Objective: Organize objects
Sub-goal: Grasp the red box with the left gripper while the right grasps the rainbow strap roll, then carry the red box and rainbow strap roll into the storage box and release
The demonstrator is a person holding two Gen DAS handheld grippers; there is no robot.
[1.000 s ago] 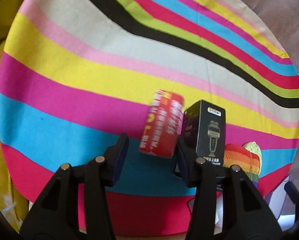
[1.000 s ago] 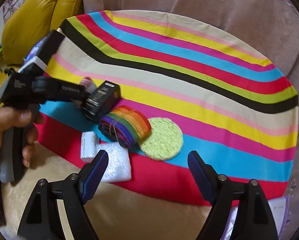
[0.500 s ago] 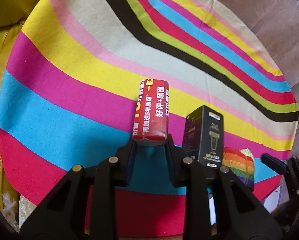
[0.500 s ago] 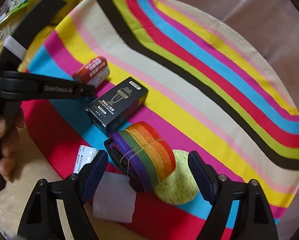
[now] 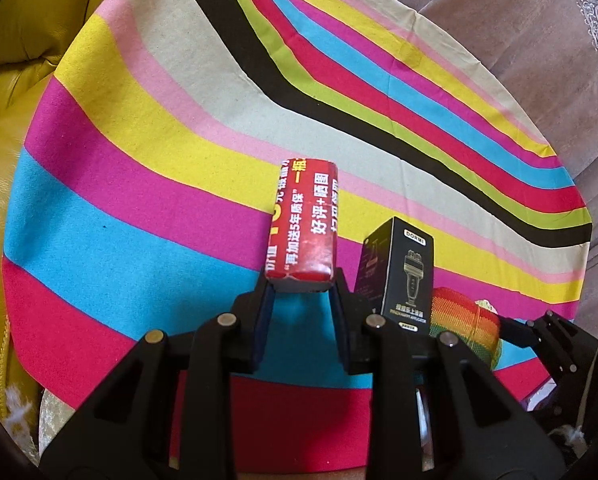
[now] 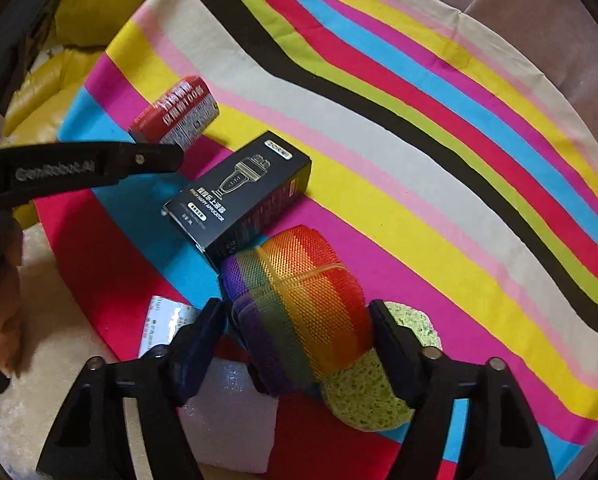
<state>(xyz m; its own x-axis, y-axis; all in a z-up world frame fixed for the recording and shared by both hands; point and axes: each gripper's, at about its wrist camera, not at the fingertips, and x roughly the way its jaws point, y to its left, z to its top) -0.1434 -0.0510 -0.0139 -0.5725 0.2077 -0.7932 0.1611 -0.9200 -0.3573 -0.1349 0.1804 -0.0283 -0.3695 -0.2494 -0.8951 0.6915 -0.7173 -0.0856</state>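
My left gripper (image 5: 301, 288) is shut on the near end of a red box (image 5: 305, 222) with white Chinese print, which also shows in the right wrist view (image 6: 177, 114). A black Dormi box (image 5: 401, 272) lies right of it (image 6: 239, 192). My right gripper (image 6: 299, 332) has its fingers on either side of a rainbow strap roll (image 6: 299, 304); the roll leans on the black box. A round green sponge (image 6: 375, 392) lies under and beside the roll. All rest on a striped cloth (image 6: 419, 160).
A white foam block (image 6: 227, 420) and a small white packet (image 6: 163, 324) lie at the cloth's near edge. A yellow leather cushion (image 5: 3, 92) is on the left. A mauve fabric backrest (image 5: 539, 40) rises behind the cloth.
My left gripper closed on the red box and straightened it. My right gripper moved forward and down from open space until its fingers flank the rainbow roll.
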